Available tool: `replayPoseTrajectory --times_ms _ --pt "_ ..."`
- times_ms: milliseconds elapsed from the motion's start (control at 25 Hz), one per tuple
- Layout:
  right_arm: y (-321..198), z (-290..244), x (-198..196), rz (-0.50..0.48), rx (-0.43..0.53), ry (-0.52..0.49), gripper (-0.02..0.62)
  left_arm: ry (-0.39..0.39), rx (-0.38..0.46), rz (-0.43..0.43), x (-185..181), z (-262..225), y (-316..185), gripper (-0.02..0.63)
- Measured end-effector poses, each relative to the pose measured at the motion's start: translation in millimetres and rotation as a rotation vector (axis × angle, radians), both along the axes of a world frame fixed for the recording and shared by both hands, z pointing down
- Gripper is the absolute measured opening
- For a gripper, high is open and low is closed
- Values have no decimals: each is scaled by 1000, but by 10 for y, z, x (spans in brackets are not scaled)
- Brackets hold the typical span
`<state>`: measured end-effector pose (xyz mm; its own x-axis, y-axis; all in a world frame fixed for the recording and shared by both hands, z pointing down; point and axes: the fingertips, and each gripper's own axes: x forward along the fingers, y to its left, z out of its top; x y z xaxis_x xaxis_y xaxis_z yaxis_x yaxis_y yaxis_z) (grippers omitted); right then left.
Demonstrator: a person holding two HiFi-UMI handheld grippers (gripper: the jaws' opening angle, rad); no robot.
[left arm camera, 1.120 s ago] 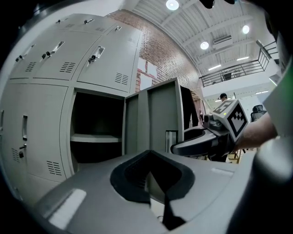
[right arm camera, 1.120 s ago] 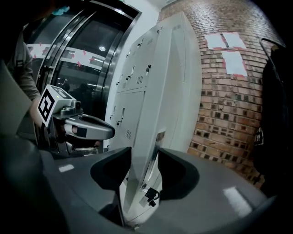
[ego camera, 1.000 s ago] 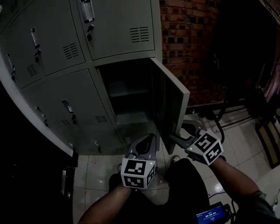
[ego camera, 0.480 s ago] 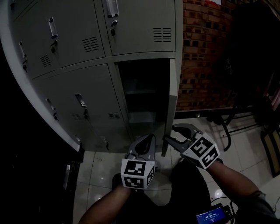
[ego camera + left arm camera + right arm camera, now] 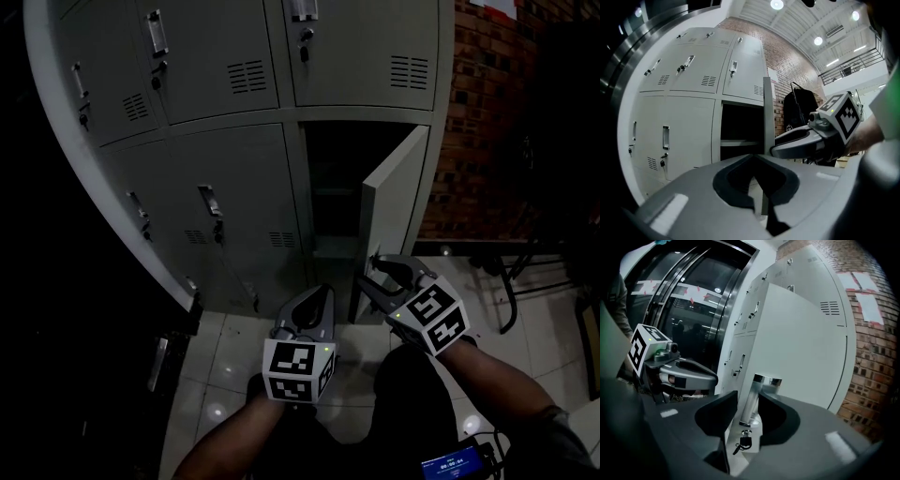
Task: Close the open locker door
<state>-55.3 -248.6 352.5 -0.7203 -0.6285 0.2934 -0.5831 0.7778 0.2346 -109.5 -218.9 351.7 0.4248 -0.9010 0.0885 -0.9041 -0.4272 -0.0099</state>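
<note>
The locker door point(image 5: 394, 217) stands partly open at the bottom right of the grey lockers point(image 5: 234, 187), swung out toward the person, with the dark compartment behind it. A brick wall point(image 5: 478, 122) is just to the right.

The right gripper point(image 5: 367, 269) is at the door's lower outer edge. In its own view the jaws are apart and closing around the chrome handle point(image 5: 761, 379) on the door's face (a small key point(image 5: 740, 444) hangs in the lock just below). The handle sits between the pads, with a gap on one side, so nothing is clamped.

The left gripper point(image 5: 319, 292) hangs just beside the right one, above the tiled floor point(image 5: 234, 356). Its jaws are drawn together with nothing between them, pointing toward the open compartment.
</note>
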Motion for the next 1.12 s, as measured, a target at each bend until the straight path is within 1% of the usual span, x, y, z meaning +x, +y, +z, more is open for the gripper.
replayPoseTrajectory --times_ms 200,640,1120 --pt "-186 2 -231 7 3 -9 143 2 -3 -34 -271 37 -98 2" --pt "-604 33 -605 23 13 -13 126 4 -9 -105 -709 75 -346 2" --pt "-1234 45 -887 66 32 3 69 -9 -8 -165 -1081 75 -581 2"
